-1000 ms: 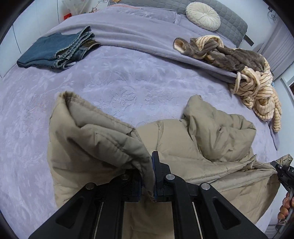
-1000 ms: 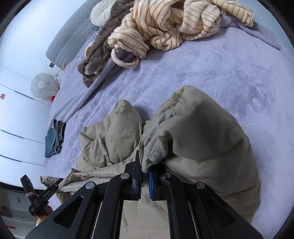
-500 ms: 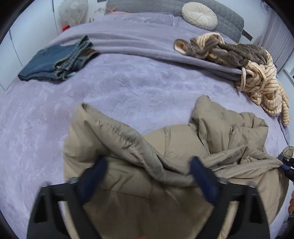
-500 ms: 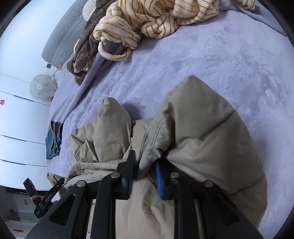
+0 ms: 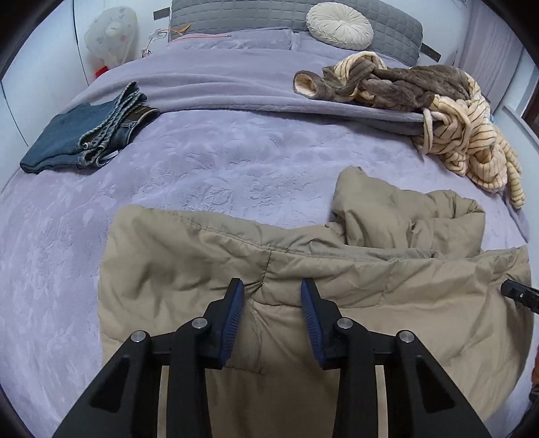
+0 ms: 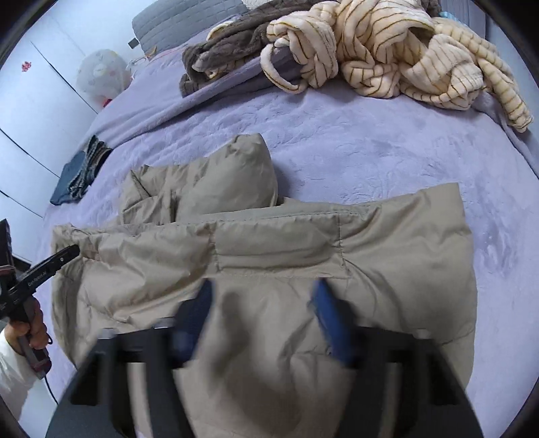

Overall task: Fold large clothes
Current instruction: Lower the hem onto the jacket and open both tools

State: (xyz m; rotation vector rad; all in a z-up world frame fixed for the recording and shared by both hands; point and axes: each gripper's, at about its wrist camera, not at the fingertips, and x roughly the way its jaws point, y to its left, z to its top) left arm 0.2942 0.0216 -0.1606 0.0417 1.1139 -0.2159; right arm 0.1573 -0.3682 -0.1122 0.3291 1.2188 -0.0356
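A large beige puffer jacket point(image 5: 303, 269) lies on the lilac bed, folded over on itself, with a bunched sleeve at its far side point(image 5: 404, 215). It also fills the lower half of the right wrist view point(image 6: 269, 262). My left gripper point(image 5: 271, 296) is open just above the jacket's folded edge, holding nothing. My right gripper point(image 6: 262, 300) is open and blurred over the jacket's other end, holding nothing. The left gripper also shows at the left edge of the right wrist view point(image 6: 64, 254).
Folded blue jeans point(image 5: 87, 134) lie at the far left of the bed point(image 5: 235, 158). A tangle of striped cream and brown fleece clothes point(image 5: 438, 111) lies at the far right. A round cushion point(image 5: 340, 25) rests by the grey headboard.
Both grippers have opened and let go of the jacket. The lifted folds have dropped flat onto the jacket, and both grippers have drawn back a little.
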